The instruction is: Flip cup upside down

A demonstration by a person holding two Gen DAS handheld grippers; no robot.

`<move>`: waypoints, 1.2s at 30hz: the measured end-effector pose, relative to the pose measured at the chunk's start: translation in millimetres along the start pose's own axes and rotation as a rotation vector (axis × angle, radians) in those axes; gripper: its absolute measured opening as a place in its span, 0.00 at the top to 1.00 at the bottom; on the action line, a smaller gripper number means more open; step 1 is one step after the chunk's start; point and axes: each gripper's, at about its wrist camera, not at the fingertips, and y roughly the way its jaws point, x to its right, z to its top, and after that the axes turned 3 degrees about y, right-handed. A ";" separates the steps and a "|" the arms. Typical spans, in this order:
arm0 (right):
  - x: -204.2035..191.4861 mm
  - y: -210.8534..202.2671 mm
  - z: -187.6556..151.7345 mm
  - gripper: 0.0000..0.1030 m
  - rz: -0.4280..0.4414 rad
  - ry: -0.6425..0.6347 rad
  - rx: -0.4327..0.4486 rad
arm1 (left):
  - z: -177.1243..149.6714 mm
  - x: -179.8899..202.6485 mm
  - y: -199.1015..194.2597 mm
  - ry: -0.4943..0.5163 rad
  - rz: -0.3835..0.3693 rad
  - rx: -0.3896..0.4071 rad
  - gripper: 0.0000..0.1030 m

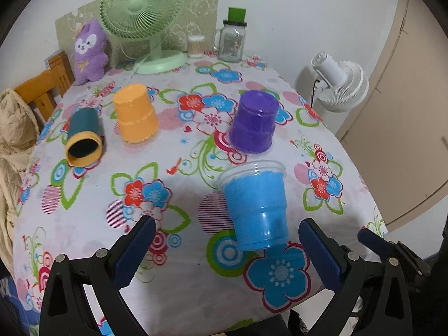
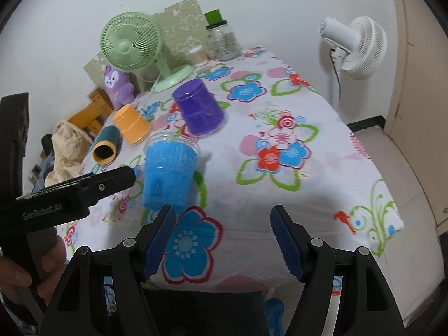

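Note:
A blue plastic cup (image 1: 256, 210) stands upright, mouth up, near the table's front edge; it also shows in the right wrist view (image 2: 168, 175). My left gripper (image 1: 226, 240) is open, its fingers apart just in front of the cup, not touching it. My right gripper (image 2: 222, 235) is open and empty, just right of the cup. The left gripper's body (image 2: 70, 193) shows at the left of the right wrist view. A purple cup (image 1: 253, 121) and an orange cup (image 1: 135, 113) stand upside down. A teal cup with a yellow rim (image 1: 82, 137) lies on its side.
The table has a flowered cloth (image 1: 168, 196). At the back stand a green desk fan (image 1: 142, 19), a purple plush toy (image 1: 89, 51), a glass jar (image 1: 231, 40) and a small container (image 1: 195, 46). A white floor fan (image 1: 340, 84) stands right. A wooden chair with a beige jacket (image 1: 11, 128) stands left.

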 end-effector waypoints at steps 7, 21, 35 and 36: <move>21.1 0.3 -2.8 0.29 -0.029 0.051 -0.007 | 1.4 18.6 18.7 0.044 -0.035 -0.034 0.00; 41.0 0.8 -3.1 0.29 -0.068 0.089 -0.014 | -5.2 39.8 70.8 0.112 -0.063 -0.146 0.00; 37.3 4.9 -0.7 0.29 -0.072 0.092 -0.025 | -3.5 33.5 78.9 0.119 -0.138 -0.165 0.34; 36.7 5.5 -0.8 0.29 -0.074 0.092 -0.027 | -3.7 32.9 79.3 0.119 -0.140 -0.166 0.36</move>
